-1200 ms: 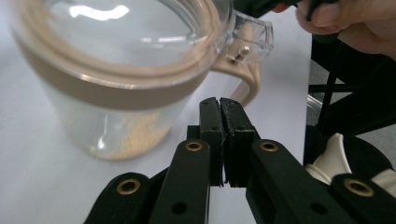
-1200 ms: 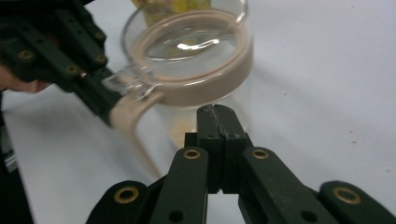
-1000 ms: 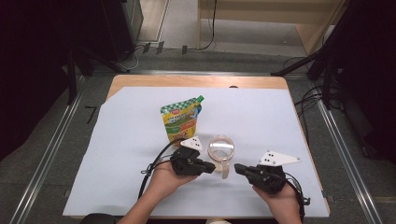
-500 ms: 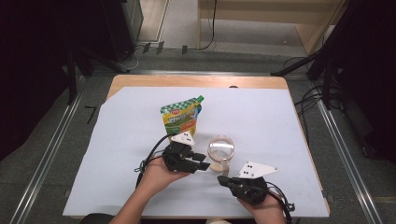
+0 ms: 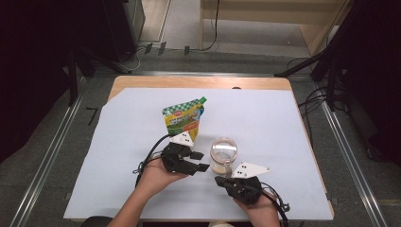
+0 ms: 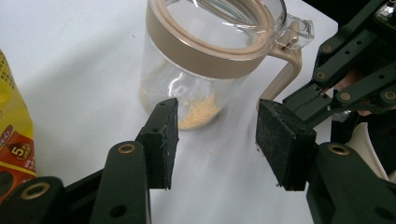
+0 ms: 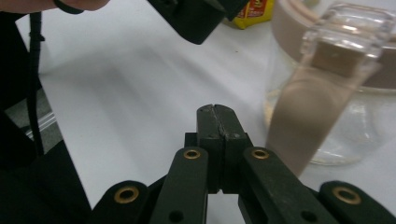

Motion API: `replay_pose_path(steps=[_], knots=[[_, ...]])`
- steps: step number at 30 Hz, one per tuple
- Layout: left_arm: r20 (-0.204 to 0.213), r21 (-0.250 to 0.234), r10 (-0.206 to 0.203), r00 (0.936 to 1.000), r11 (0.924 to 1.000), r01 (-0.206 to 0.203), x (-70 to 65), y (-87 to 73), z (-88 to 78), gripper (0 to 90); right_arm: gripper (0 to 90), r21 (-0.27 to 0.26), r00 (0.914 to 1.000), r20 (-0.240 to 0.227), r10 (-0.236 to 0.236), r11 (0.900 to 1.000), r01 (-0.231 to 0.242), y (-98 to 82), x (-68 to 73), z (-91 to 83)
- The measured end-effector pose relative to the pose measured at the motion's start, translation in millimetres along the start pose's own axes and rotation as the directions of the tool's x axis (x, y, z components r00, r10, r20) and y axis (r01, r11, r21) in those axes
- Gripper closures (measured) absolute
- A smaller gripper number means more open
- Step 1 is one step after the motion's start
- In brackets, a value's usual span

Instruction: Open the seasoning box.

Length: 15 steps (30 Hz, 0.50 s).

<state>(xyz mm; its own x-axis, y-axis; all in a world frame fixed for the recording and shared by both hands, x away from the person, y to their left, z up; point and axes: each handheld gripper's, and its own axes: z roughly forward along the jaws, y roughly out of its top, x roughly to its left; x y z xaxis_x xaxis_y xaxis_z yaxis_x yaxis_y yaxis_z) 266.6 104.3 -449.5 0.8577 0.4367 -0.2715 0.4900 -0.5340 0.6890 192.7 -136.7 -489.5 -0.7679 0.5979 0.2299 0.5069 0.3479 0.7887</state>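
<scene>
At my far left lies the yellow and green pouch [image 5: 183, 119], flat on the white table cover [image 5: 283, 123], its spout pointing up and away from me; I leave it alone. My left gripper [image 5: 196, 162] sits just below it with jaws spread wide and empty; straight ahead of them, in the left gripper view, stands the clear jar [image 6: 210, 56] with its tan rim, upright, a little pale grain at its bottom, close but not touching. The jar's tan handle [image 6: 285, 65] runs top to bottom on the side facing my right gripper [image 5: 220, 180]; that one has its jaws pressed flat together on nothing, tips just short of the handle. My left hand is the better placed for the jar's body, I judge; the right, though blurred here, seems nearer the handle.
</scene>
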Motion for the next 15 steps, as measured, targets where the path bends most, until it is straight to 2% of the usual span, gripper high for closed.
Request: replay_pose_path(steps=[4,15], knots=[[-0.003,-0.010,-0.003,1.0000,0.9999,0.003,0.8,-0.3,-1.2,49.3,90.0,-0.007,0.9998,-0.003,0.021,1.000,-0.021,-0.8,-4.8,-0.3],[-0.005,-0.008,0.003,1.0000,1.0000,-0.003,1.2,-1.0,-1.2,49.0,90.0,0.005,0.9996,0.010,0.027,1.000,-0.027,-3.8,-10.0,-2.8]])
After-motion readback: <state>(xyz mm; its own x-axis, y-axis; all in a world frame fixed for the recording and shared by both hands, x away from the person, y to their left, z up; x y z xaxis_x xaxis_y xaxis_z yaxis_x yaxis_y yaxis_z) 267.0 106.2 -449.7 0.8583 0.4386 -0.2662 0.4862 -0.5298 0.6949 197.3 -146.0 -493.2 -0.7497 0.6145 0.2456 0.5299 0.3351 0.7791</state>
